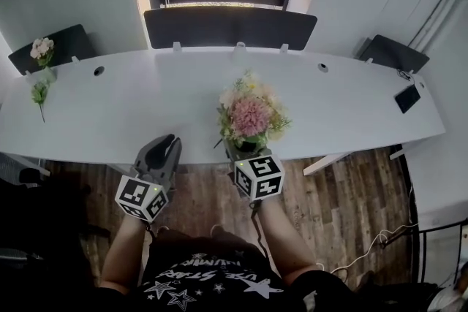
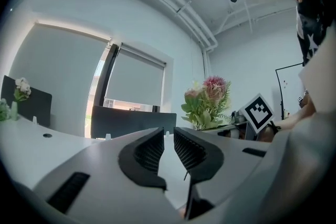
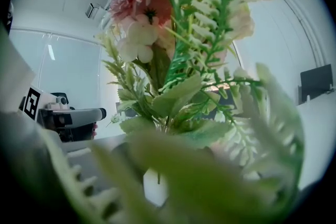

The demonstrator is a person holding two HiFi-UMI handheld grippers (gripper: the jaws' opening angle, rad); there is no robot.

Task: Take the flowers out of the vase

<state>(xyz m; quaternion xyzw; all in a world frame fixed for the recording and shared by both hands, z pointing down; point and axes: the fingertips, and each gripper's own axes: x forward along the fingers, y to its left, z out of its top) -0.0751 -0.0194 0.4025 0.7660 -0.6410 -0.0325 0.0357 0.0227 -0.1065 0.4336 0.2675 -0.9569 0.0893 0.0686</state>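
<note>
**Head view:** The flowers (image 1: 249,115) stand in the middle of the frame, at the near edge of the table (image 1: 110,117). They sit right above my right gripper (image 1: 247,150). I see no vase under them. If I pull fast, I think a stem could slip out or a leaf could snag. Both my arms reach up from the bottom. The left gripper (image 1: 167,144) is lower left, apart from the flowers.

**Left gripper view:** The left gripper (image 2: 169,145) has its jaws pinched almost together on nothing. It points out over the table, and the flowers (image 2: 206,105) are right of the middle.

**Right gripper view:** The flowers (image 3: 157,34) fill the frame. Their stems run down into the right gripper (image 3: 160,165). Its jaws look clamped on the stems, but blurry leaves hide a lot. If it holds only some stems, the rest could drop.
</note>
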